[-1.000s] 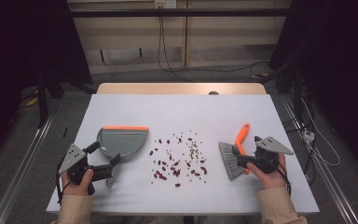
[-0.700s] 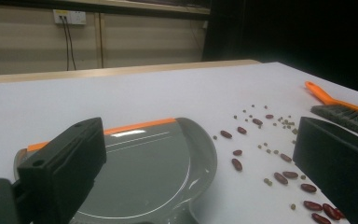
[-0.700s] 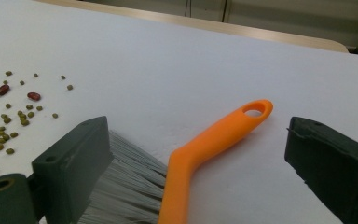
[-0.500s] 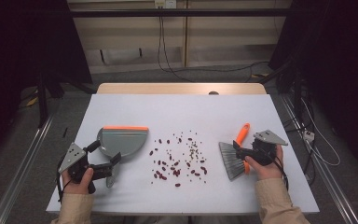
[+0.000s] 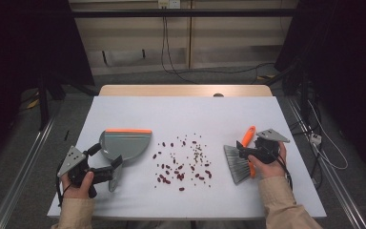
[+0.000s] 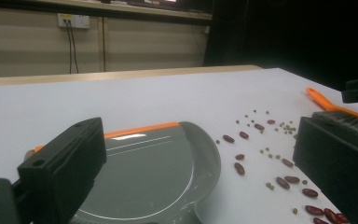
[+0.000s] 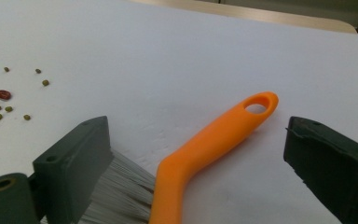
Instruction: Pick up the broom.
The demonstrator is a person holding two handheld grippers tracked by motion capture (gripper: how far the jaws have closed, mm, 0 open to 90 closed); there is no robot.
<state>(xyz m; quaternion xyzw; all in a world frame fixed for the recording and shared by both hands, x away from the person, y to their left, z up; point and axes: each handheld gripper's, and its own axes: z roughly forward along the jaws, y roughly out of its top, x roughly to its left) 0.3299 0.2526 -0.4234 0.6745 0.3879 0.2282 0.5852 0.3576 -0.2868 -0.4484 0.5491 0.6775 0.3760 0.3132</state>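
A grey dustpan point(image 5: 125, 143) with an orange lip lies at the table's left, its short handle pointing toward me. My left gripper point(image 5: 115, 172) stands open at that handle; in the left gripper view the dustpan point(image 6: 144, 163) lies between the wide-apart jaws of this gripper point(image 6: 196, 182). Red beans and small green beans point(image 5: 183, 162) are scattered mid-table. At the right lies a brush with an orange handle point(image 5: 249, 140) and grey bristles point(image 5: 236, 167). My right gripper point(image 5: 242, 150) is open, its jaws on either side of the handle point(image 7: 214, 140), with the bristles point(image 7: 116, 191) by the left jaw.
The white table top point(image 5: 181, 114) has bare room behind the beans and ends in a wooden strip point(image 5: 186, 90) at the back. Cables and metal rails run along the floor on both sides.
My right gripper has moved left from beside the brush to straddle its orange handle. The left gripper, dustpan and beans have stayed put.
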